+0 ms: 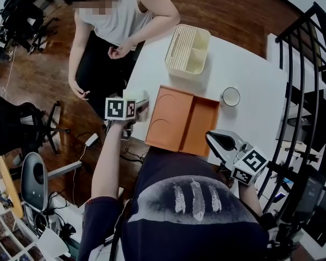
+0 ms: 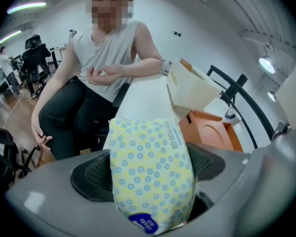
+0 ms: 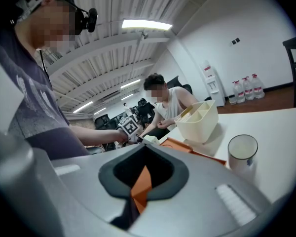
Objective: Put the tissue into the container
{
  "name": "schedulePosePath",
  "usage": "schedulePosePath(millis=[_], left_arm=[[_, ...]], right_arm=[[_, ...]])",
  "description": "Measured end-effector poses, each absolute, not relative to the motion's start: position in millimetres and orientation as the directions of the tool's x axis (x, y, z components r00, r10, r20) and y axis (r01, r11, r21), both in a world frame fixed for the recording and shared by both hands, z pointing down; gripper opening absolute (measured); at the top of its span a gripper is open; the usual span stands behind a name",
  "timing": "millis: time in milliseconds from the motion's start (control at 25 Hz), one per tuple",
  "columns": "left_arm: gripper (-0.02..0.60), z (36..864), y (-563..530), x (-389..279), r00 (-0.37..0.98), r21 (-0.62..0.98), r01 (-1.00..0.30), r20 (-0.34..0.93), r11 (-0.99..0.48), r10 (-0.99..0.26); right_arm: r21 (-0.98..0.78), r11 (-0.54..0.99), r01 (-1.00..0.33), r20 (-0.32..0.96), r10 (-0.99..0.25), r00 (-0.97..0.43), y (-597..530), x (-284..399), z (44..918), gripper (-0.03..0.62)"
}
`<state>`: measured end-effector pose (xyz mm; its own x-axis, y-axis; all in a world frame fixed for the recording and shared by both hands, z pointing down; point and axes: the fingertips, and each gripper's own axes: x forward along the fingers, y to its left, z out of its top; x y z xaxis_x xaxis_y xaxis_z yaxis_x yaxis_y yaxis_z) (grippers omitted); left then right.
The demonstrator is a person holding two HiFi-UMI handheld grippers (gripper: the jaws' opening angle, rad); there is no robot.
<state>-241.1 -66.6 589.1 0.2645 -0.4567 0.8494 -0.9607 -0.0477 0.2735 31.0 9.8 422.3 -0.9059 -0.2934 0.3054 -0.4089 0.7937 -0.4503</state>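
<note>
A yellow tissue pack [image 2: 150, 174] with blue ring dots stands upright between the pads of my left gripper [image 2: 149, 168], which press on both its sides. In the head view that gripper [image 1: 141, 106] hangs at the white table's [image 1: 250, 69] left edge, the tissue pack [image 1: 138, 97] showing pale at its tip. The cream divided container [image 1: 187, 49] stands at the table's far side, well beyond the pack; the left gripper view shows the container [image 2: 190, 90] ahead to the right. My right gripper [image 1: 220, 141] is at the near table edge, shut and holding nothing [image 3: 143, 181].
An orange tray [image 1: 182, 118] lies between my grippers and the container. A white cup [image 1: 231, 97] stands right of the tray. A person [image 1: 119, 20] leans on the table's far left corner beside the container. Black railing [image 1: 301, 64] runs along the right.
</note>
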Motion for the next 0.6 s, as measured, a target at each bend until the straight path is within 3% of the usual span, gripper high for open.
schedulePosePath(millis=[160, 280, 440, 600], left_arm=[[0.451, 531.7, -59.4, -244.3, 0.316, 0.394, -0.919, 0.733, -0.002, -0.602], [0.453, 474.3, -47.6, -212.4, 0.4, 0.466, -0.88, 0.625, -0.091, -0.67], [0.453, 432.8, -40.1, -135.8, 0.551, 0.575, -0.789, 0.509, -0.216, -0.661], [0.453, 443.0, -40.1, -56.9, 0.659, 0.661, -0.704, 0.47, -0.26, -0.587]], right_arm=[[-0.448, 0.786, -0.426, 0.294, -0.32, -0.9, 7.9, 33.9, 420.8, 0.003], [-0.444, 0.778, -0.445, 0.293, -0.343, -0.892, 7.2, 42.5, 418.3, 0.002], [-0.426, 0.772, -0.471, 0.299, -0.371, -0.879, 6.5, 58.0, 414.8, 0.003], [-0.408, 0.766, -0.496, 0.302, -0.4, -0.865, 7.6, 77.4, 411.9, 0.002]])
